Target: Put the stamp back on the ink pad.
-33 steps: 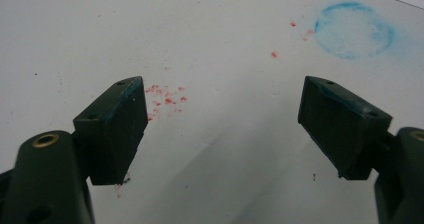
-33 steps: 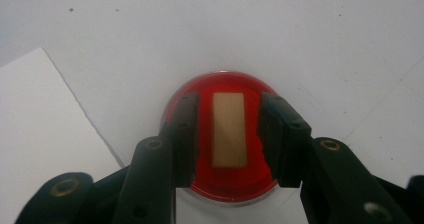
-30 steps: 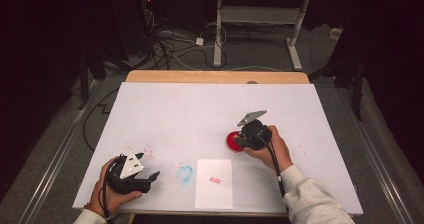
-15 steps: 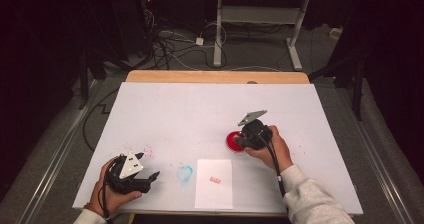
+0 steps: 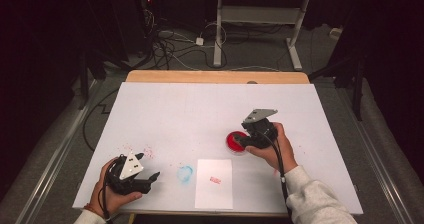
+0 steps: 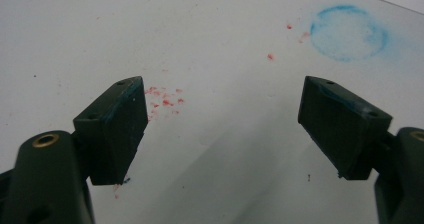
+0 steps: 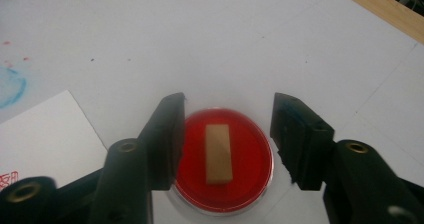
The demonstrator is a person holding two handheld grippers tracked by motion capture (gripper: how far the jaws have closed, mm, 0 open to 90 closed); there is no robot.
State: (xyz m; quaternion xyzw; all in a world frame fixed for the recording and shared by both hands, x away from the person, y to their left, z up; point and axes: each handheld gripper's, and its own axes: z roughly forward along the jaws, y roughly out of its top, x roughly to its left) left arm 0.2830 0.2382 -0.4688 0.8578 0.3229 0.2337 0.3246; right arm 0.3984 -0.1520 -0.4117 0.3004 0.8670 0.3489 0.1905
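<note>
A: Where's the right gripper (image 5: 239, 142) rn?

B: It hovers over the round red ink pad in its clear-rimmed dish (image 5: 236, 142), right of centre on the white table sheet (image 5: 200, 114). In the right gripper view the small tan wooden stamp block (image 7: 219, 154) stands upright on the red pad (image 7: 225, 161), between the two black jaws.

A: Gripping it?

B: No. The jaws have just been opening; they stand apart w/ a gap on each side of the block, so nothing is pinched (the block sits free on the ink).

A: And the left gripper (image 5: 150, 179)?

B: It rests low near the front left edge of the table, held in the person's left hand (image 5: 107, 194). Its jaws are spread wide w/ nothing between them; the left gripper view shows bare sheet there, plus red ink specks (image 6: 165, 98) and a smudged blue ink ring (image 6: 348, 32) further off.

A: Anything else nearby?

B: A white paper sheet (image 5: 214, 184) lies at the front edge, between the two grippers, w/ a small red stamp mark (image 5: 215, 179) on it. The blue ring (image 5: 184, 173) is just beside its left edge.
</note>
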